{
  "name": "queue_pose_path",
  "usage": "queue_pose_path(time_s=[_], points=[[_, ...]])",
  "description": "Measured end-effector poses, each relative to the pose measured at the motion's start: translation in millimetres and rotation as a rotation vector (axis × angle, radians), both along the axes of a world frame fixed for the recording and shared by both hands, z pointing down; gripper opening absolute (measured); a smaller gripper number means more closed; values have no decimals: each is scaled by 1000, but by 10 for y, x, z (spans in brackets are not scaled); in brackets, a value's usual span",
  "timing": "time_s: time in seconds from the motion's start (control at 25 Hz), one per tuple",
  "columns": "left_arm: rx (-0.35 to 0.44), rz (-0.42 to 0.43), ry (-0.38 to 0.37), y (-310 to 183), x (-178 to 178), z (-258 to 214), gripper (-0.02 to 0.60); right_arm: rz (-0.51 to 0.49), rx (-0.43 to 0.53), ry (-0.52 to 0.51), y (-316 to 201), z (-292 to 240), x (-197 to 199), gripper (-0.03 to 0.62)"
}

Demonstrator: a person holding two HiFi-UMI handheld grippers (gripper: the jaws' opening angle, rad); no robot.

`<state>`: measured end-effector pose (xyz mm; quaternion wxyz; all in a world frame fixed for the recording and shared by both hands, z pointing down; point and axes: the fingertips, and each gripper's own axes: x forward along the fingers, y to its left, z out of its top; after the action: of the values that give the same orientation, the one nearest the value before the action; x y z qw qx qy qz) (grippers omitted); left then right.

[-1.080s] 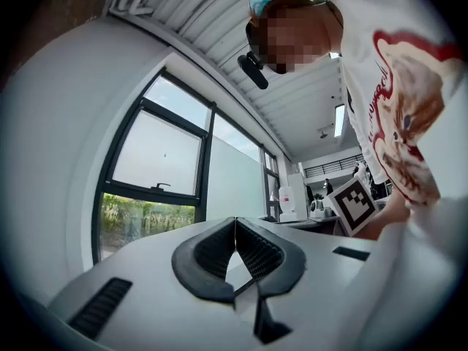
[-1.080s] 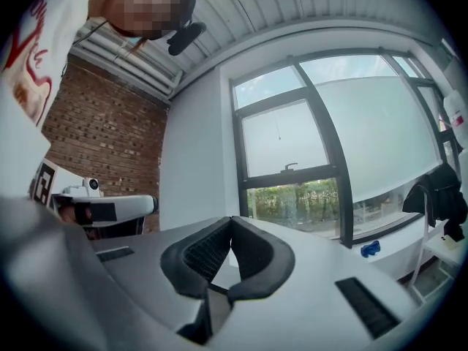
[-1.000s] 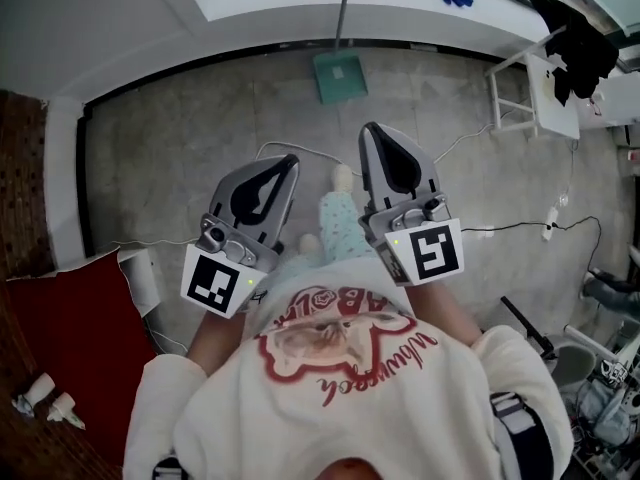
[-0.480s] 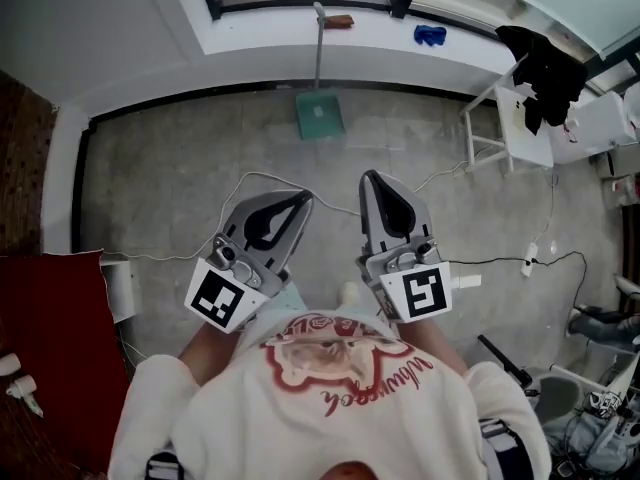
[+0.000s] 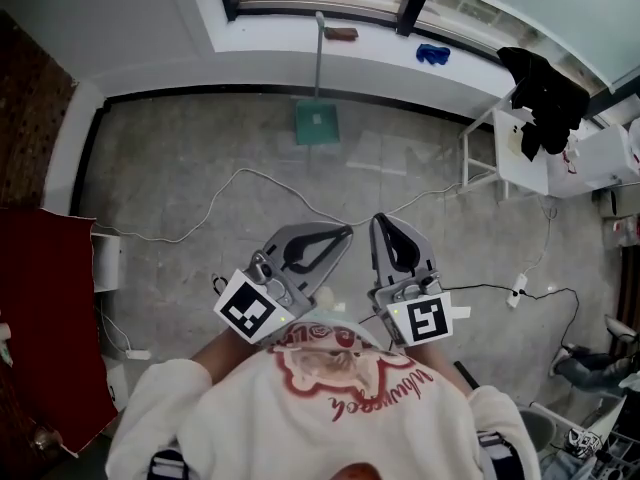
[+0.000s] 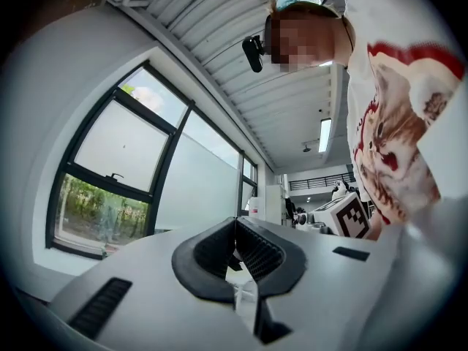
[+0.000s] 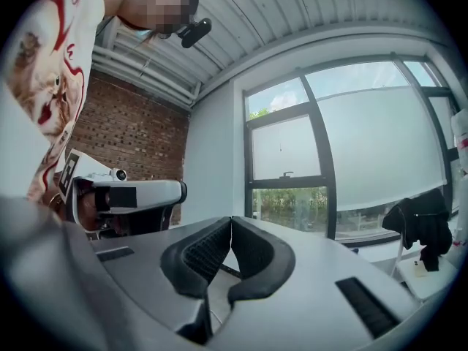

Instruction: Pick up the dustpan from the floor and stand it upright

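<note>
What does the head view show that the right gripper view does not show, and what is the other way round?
Only the head view: the green dustpan at the wall under the window, the grey floor, a white cable and a red cloth. Only the right gripper view: a brick wall and the ribbed ceiling. Both: the right gripper with its fingers closed and empty, the left gripper, and a black garment.
</note>
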<state>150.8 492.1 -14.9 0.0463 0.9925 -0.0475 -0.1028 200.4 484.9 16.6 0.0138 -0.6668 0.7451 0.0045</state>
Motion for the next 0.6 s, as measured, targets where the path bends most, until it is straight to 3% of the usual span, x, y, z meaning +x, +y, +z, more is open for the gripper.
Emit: queue_pose_path(time_s=[0.16,0.32,0.6], points=[[-5,-11,28,27,-115,-85,20,9,37,-16,-18,-99,-131,25],[-9,-15,3,-38,-288,-72,20,-5,72,-44,-139,-253,-332,25],[-19,-38,1,-124,-463,-18,20,-40,63,36,-138,-267,-551,25]])
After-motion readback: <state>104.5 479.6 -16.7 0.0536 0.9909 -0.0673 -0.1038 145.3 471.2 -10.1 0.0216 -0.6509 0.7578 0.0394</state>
